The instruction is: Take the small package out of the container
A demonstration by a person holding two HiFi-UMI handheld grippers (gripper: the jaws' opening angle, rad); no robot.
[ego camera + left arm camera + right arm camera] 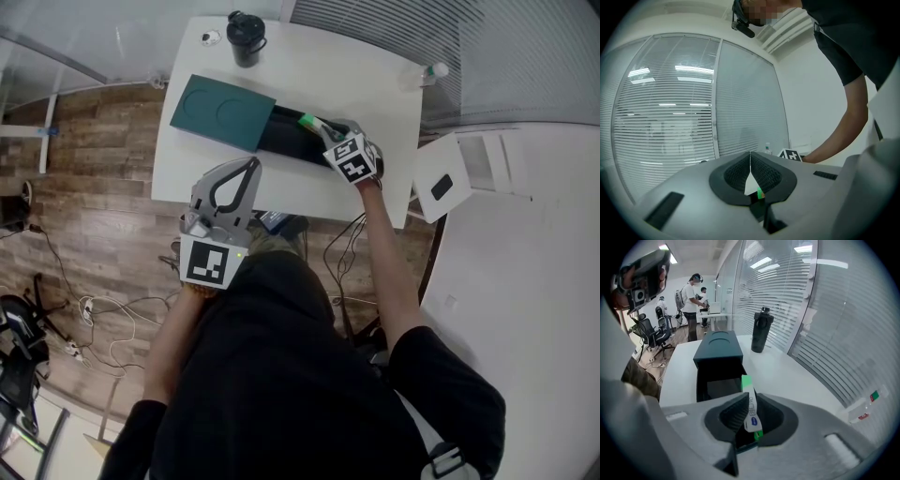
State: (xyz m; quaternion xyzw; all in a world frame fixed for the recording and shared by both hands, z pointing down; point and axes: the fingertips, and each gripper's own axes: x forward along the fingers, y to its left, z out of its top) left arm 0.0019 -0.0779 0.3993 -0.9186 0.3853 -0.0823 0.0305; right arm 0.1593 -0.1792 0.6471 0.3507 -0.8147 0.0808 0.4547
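Green and white small package (749, 409) pinched in our right gripper (325, 127) jaws, above the dark container (281, 139) on the white tabletop (328, 70), our left gripper (251, 165) jaws closed on nothing

The slim white-and-green package (751, 412) sits clamped in the right tool (746, 404) over the open teal container (718, 348).

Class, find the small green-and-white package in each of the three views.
Head view: package upper centre, in the right gripper.
Left gripper view: not identifiable.
Right gripper view: lower centre, clamped between the jaws.
Shared landmark: dark green container, head and right gripper views.
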